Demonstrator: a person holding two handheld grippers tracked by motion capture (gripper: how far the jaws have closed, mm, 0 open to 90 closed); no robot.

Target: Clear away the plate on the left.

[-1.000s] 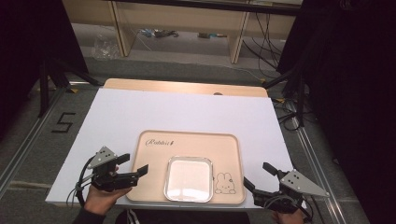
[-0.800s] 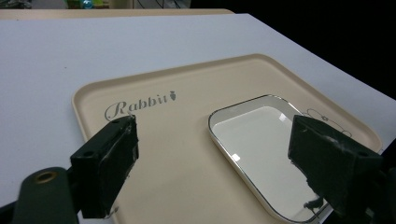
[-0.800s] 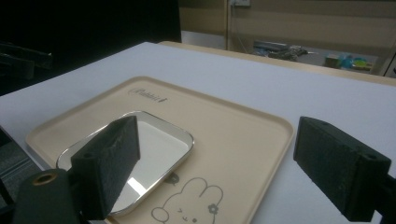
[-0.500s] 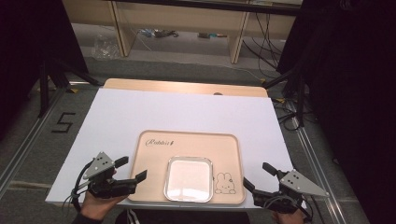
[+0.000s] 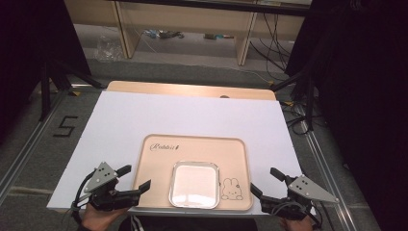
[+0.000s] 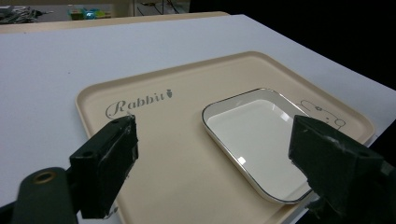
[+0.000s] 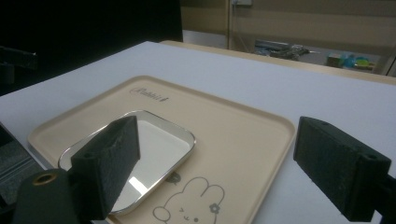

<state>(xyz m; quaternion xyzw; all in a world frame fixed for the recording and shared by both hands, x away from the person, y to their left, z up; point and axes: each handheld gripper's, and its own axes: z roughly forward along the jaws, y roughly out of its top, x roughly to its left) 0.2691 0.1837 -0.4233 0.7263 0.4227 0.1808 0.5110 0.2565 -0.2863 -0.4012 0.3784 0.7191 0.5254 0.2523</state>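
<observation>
Now my left gripper (image 5: pixel 134 178) sits lower and nearer the table's front edge than a second ago, jaws spread wide and empty, just off the left rim of the beige tray (image 5: pixel 159 163). I see the tray printed "Rabbit" with a bunny drawing, and a shallow white dish (image 5: pixel 194 184) with a metal rim lying flat in its front middle. My right gripper (image 5: pixel 266 182) has stayed put beside the tray's right corner, jaws likewise spread on nothing. Both hands are cut off at the bottom of the high view.
</observation>
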